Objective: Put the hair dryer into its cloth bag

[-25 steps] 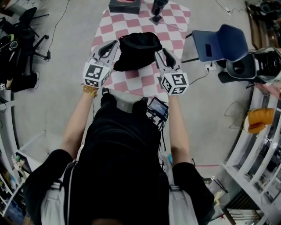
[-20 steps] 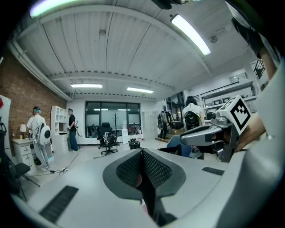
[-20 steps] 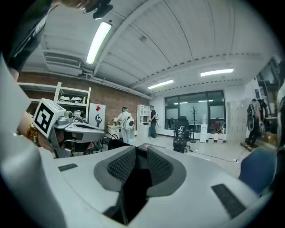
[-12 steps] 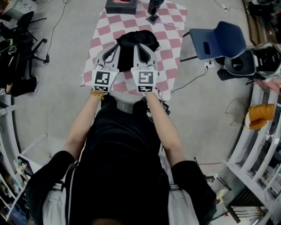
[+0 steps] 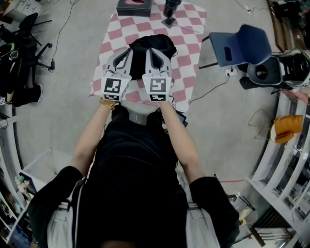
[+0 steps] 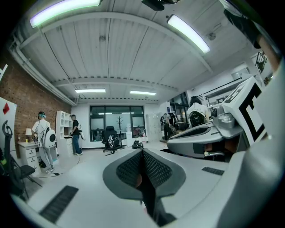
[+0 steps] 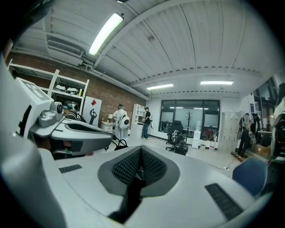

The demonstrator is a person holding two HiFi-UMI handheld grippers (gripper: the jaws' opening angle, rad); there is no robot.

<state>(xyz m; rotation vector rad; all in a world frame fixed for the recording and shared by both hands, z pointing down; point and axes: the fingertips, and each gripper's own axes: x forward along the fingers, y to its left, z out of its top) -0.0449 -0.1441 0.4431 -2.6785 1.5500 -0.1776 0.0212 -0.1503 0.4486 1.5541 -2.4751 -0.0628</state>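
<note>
Head view, looking steeply down: a black cloth bag lies bunched on a pink-and-white chequered worktop, with my two tongs side by side at its near edge. The left tongs are pressed together on a fold of the black cloth. The right tongs have just closed and likewise pinch a dark strip of it. I see no hair dryer apart from the bag. A dark upright object at the far end is too small to identify. I judge I am taking hold of the bag's mouth. To do it well, I should hold both pinches firm, draw the tongs apart evenly, and lift the opening off the worktop so it gapes wide.
</note>
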